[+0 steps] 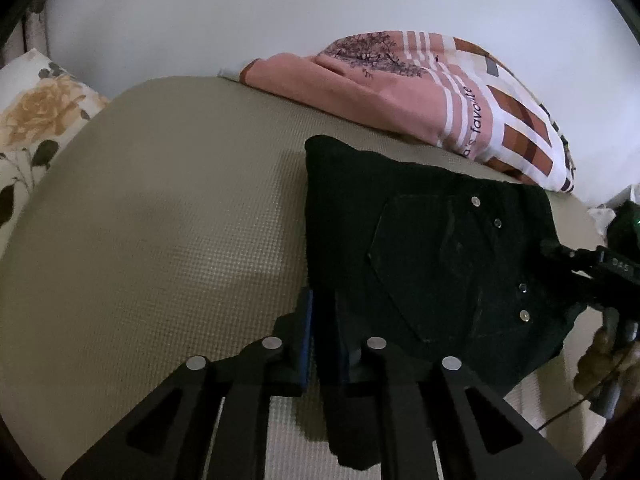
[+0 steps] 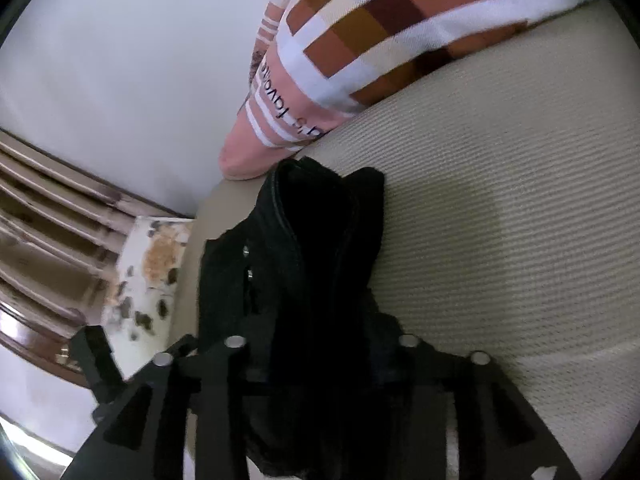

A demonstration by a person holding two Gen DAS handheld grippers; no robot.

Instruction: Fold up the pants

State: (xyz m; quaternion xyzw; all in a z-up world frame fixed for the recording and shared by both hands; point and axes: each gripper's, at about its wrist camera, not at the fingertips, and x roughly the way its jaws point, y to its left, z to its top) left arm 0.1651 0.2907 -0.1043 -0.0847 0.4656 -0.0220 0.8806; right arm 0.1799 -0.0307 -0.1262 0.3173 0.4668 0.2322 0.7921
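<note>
Black pants (image 1: pixel 432 256) lie folded on the beige mattress (image 1: pixel 160 220), back pocket and metal rivets up. My left gripper (image 1: pixel 324 340) is shut on the near left edge of the pants, with cloth between its blue-padded fingers (image 1: pixel 306 332). In the right wrist view the pants (image 2: pixel 304 264) bunch up between the fingers of my right gripper (image 2: pixel 320 360), which is shut on the waist end. The right gripper also shows in the left wrist view (image 1: pixel 592 268) at the pants' right edge.
A pink and brown patterned pillow (image 1: pixel 440 100) lies at the far side against the white wall, just behind the pants. A floral pillow (image 1: pixel 36 120) sits at the far left. Wooden furniture (image 2: pixel 52 240) stands beyond the mattress edge.
</note>
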